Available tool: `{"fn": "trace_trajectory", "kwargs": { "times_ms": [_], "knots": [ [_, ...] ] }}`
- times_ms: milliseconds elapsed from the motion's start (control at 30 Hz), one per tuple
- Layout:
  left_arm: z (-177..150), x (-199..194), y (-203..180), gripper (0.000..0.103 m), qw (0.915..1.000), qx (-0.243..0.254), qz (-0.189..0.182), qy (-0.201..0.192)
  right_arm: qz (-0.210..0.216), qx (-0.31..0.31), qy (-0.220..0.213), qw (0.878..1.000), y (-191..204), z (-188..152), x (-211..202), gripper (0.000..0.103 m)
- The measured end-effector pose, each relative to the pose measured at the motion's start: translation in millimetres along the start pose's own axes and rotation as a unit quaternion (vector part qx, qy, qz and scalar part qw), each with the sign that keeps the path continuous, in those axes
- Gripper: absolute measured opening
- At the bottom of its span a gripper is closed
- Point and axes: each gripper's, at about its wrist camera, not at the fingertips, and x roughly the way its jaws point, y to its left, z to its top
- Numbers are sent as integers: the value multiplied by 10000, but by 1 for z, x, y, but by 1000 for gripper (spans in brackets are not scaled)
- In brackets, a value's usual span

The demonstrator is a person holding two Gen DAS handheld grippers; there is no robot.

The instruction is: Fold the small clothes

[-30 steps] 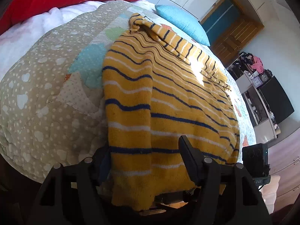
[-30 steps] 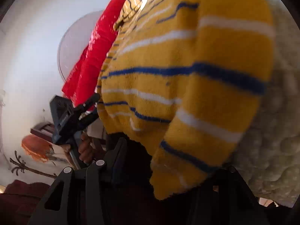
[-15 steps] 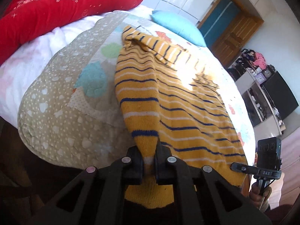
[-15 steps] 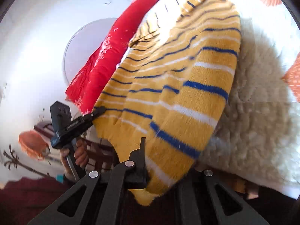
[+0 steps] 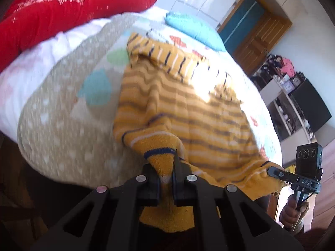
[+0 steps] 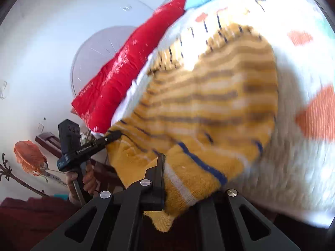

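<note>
A yellow sweater [image 5: 188,113] with blue and white stripes lies on the quilted bed cover [image 5: 58,125], its hem at the near edge. My left gripper [image 5: 165,173] is shut on the hem's left corner and lifts it off the bed. My right gripper [image 6: 180,179] is shut on the hem's right corner; the sweater [image 6: 209,108] drapes over its right finger and hides it. Each gripper shows in the other's view: the right one [image 5: 272,170] and the left one [image 6: 115,135], both pinching the hem. The picture is blurred by motion.
A red pillow [image 5: 62,14] and a light blue pillow [image 5: 192,27] lie at the head of the bed. A wooden door [image 5: 257,39] and shelves [image 5: 293,108] stand at the right. A dark wooden chair [image 6: 48,142] stands beside the bed.
Both grippers have closed on the sweater's hem corners and lifted them up and forward over the bed, and the near part of the sweater now bunches and rises.
</note>
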Motion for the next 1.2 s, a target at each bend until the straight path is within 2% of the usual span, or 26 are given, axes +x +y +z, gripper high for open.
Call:
{"fn": "trace_trajectory", "kwargs": {
  "times_ms": [100, 233, 400, 567, 700, 800, 900, 967, 1033, 1067, 1133, 1200],
  "knots": [
    [44, 8, 0, 8, 9994, -123, -112, -316, -89, -189, -405, 9990, 4, 44, -6, 7],
    [111, 36, -10, 8, 9980, -187, -218, -568, -427, -272, -862, 9950, -2, 109, -11, 8],
    [171, 88, -16, 8, 9984, -296, -93, -464, -765, -216, -1003, 9918, -19, 176, 8, 8],
    [202, 138, -2, 8, 9984, -555, -13, -145, -988, 56, -926, 9908, -48, 230, 34, 8],
    [225, 174, 12, 8, 9963, -853, -57, 96, -1018, 530, -828, 9899, -87, 267, 58, 8],
    [240, 198, 26, 12, 9915, -1263, -155, 264, -1109, 940, -767, 9864, -119, 287, 78, 9],
    [250, 218, 42, 14, 9825, -1781, -359, 412, -1092, 1305, -758, 9825, -141, 298, 91, 11],
    [256, 225, 46, 18, 9789, -1935, -502, 428, -1047, 1553, -763, 9793, -153, 304, 98, 20],
    [261, 227, 48, 28, 9765, -2028, -637, 367, -956, 1738, -833, 9766, -162, 309, 101, 40],
    [264, 228, 49, 32, 9752, -2081, -688, 316, -925, 1796, -889, 9753, -164, 312, 102, 42],
    [269, 226, 52, 52, 9729, -2186, -738, 136, -868, 1854, -950, 9742, -169, 317, 102, 47],
    [275, 224, 57, 63, 9712, -2293, -640, -94, -866, 1877, -992, 9734, -170, 321, 103, 49]
  ]
}}
